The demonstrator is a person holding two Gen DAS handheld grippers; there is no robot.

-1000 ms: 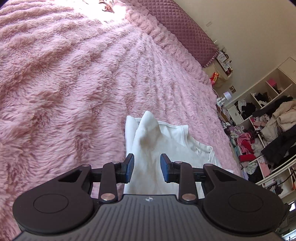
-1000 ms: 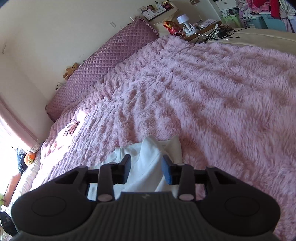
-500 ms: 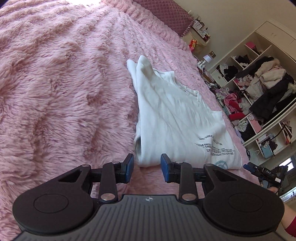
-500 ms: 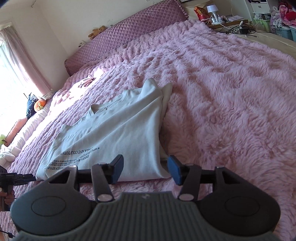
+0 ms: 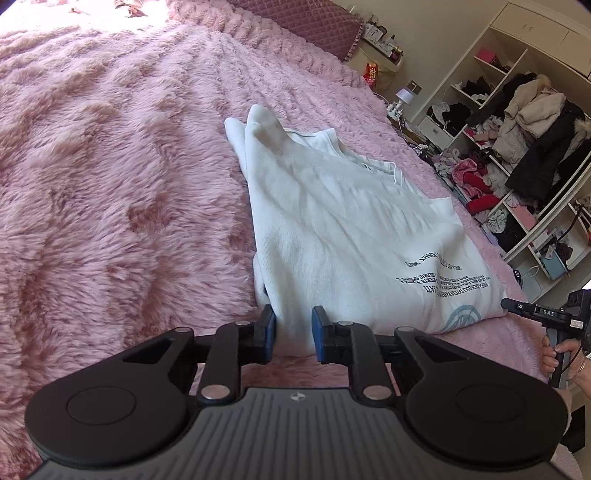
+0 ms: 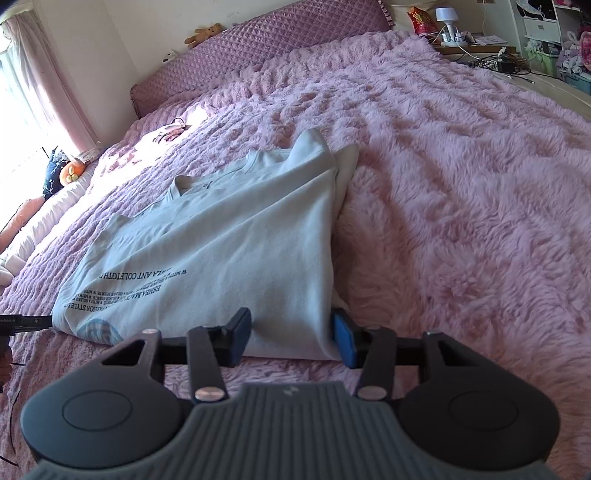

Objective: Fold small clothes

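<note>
A white T-shirt [image 5: 343, 236] with black print lies on the pink fluffy bedspread, one side folded in lengthwise. It also shows in the right wrist view [image 6: 229, 251]. My left gripper [image 5: 292, 334] is open, its jaws either side of the shirt's near hem corner, not closed on it. My right gripper [image 6: 291, 338] is wide open, its jaws straddling the opposite hem corner at the folded edge. The right gripper also shows at the far right of the left wrist view [image 5: 539, 315], held in a hand.
The pink bedspread [image 5: 110, 184] stretches to a quilted purple headboard [image 6: 266, 40]. An open wardrobe [image 5: 517, 140] full of clothes stands beyond the bed. A bedside table with a lamp [image 6: 448, 24] stands at the head. Small items [image 6: 171, 131] lie near the pillows.
Both grippers have drawn back from the shirt's top end to its hem, and now sit at the two hem corners. The right gripper has opened wider.
</note>
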